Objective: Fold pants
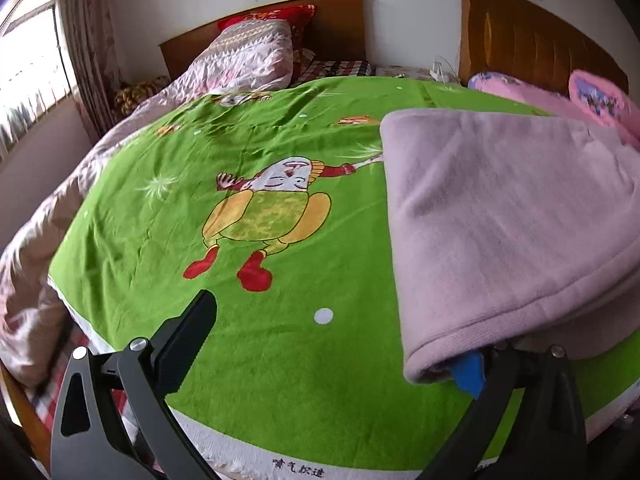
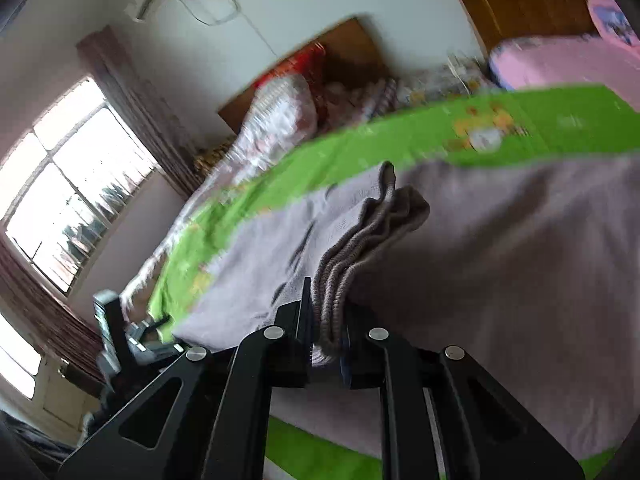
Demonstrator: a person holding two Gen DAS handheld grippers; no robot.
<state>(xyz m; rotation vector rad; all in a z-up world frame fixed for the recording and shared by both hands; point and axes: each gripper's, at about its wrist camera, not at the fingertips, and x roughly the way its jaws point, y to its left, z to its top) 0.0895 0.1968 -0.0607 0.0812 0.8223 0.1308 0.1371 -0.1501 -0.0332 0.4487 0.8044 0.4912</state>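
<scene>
Pale pink pants (image 1: 500, 216) folded over on the green cartoon blanket (image 1: 260, 340), ribbed waistband bunch pinched in the narrowed right gripper (image 2: 328, 336), left gripper (image 1: 336, 344) spread wide, pants edge draped over its right finger, pink pillows (image 1: 592, 100) beyond

- A home bedroom, lived in: a bed spread with a green cartoon blanket (image 1: 256, 168) fills most of the left wrist view.
- Beyond the blanket's far edge stand two wooden headboards (image 1: 336, 28) against a white wall.
- A crumpled patterned quilt (image 1: 244, 60) and a red pillow (image 1: 280, 16) lie heaped just past the blanket, by the headboards.
- To the blanket's left, a bright window (image 1: 28, 52) with a brownish curtain (image 1: 90, 40) drawn beside it.
</scene>
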